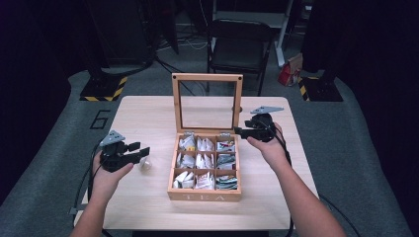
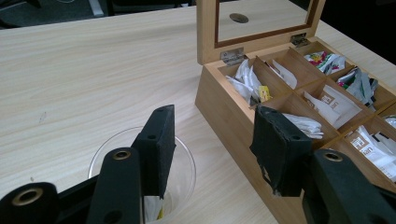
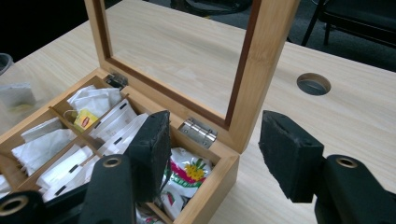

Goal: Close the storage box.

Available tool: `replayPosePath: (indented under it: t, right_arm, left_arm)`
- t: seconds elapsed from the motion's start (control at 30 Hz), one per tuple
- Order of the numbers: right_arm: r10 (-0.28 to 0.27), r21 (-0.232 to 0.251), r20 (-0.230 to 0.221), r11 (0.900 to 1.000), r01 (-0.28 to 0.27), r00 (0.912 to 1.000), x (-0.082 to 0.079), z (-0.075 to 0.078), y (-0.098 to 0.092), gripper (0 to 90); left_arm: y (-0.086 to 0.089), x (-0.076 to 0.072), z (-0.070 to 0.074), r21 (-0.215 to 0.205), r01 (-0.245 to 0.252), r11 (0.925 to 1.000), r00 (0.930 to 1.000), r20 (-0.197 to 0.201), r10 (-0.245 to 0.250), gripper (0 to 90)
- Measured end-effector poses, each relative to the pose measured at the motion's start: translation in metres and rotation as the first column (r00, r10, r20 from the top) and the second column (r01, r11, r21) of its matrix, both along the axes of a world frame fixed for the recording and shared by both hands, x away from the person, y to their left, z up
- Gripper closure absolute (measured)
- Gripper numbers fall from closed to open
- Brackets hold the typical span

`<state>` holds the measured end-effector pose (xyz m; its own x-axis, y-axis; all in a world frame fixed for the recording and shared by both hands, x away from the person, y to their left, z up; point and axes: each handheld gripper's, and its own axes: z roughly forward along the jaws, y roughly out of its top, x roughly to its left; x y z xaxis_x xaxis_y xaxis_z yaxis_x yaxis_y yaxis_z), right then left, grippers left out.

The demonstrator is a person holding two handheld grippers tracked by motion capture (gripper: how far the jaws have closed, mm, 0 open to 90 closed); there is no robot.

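Centrally, wooden tea box (image 1: 204,193), glass lid (image 1: 207,103) upright, w/ assorted sachets (image 1: 203,160).

Matt pale wooden tea box (image 1: 204,195) with metal hinges (image 3: 199,130); clear glossy cup (image 2: 182,161) under the left gripper's rough black pads (image 2: 159,140).

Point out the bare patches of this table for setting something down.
Free: the light wooden table left of the open wooden tea box, beyond the clear glass cup; also the strip before the box. Crowded: the box's right flank, by the right gripper.
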<state>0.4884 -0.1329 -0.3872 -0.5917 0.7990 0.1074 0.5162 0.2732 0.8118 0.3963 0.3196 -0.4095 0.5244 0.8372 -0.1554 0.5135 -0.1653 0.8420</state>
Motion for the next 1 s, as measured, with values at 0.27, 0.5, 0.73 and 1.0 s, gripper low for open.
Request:
replayPosePath:
  t: [0.27, 0.5, 0.73, 1.0]
  right_arm:
    - [-0.009, -0.014, 0.006, 1.0, 0.009, 0.9999, 0.016, 0.002, 0.001, 42.4]
    - [-0.023, -0.025, -0.001, 0.999, 0.023, 0.9997, 0.031, 0.0, 0.002, 42.2]
    - [-0.021, -0.028, -0.002, 0.999, 0.021, 0.9998, 0.04, -0.004, 0.004, 42.2]
    - [-0.032, -0.025, 0.01, 0.999, 0.033, 0.9994, 0.049, -0.004, 0.006, 42.2]
  left_arm:
    - [0.0, 0.001, 0.0, 0.004, 0.009, 1.0, 1.0, -0.003, -0.009, 49.3]
    - [0.0, 0.0, -0.001, 0.0, 0.005, 1.0, 1.0, -0.006, -0.005, 49.3]
    - [0.001, 0.001, -0.002, 0.001, 0.007, 1.0, 0.9999, -0.01, -0.007, 49.3]
    - [0.002, 0.001, -0.003, -0.009, -0.001, 1.0, 0.9999, -0.014, 0.001, 49.3]
